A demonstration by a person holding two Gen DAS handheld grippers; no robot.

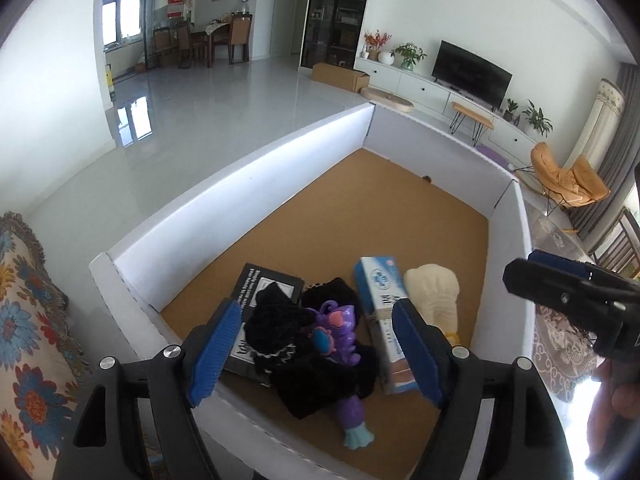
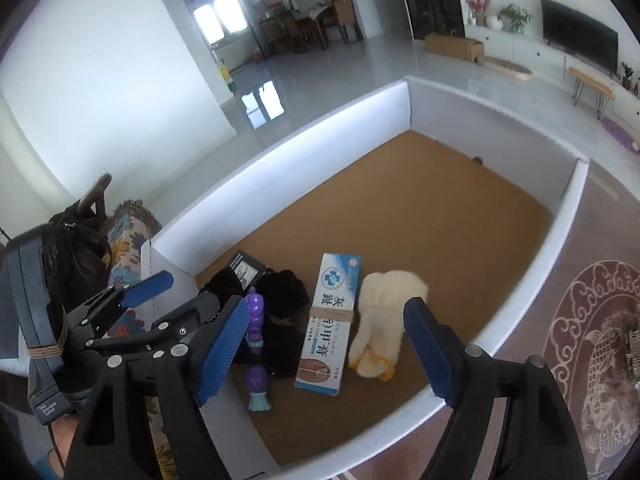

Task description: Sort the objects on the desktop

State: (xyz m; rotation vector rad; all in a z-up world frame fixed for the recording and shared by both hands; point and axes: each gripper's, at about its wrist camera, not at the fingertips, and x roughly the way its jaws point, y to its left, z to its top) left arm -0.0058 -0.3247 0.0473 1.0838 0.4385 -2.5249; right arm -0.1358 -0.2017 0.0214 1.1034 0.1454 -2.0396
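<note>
I'm seeing the blue-white box point(image 2: 329, 322), reading "灰趾" and "甲", lying in the white tray point(image 2: 280, 184) btwn the black fluffy cloth point(image 2: 286, 300) w/ purple toy point(image 2: 256, 344) & the cream plush point(image 2: 382, 316). Left gripper point(image 1: 308, 350) & right gripper point(image 2: 326, 350) are hovering w/ jaws spread, holding nothing.

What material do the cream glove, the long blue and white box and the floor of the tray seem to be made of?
Cream glove: knitted fabric, soft and matte; it lies limp with a ribbed look. Blue and white box: printed cardboard, slightly glossy, with sharp folded edges. Tray floor: probably cork or brown fibreboard; it looks matte and finely speckled.
</note>
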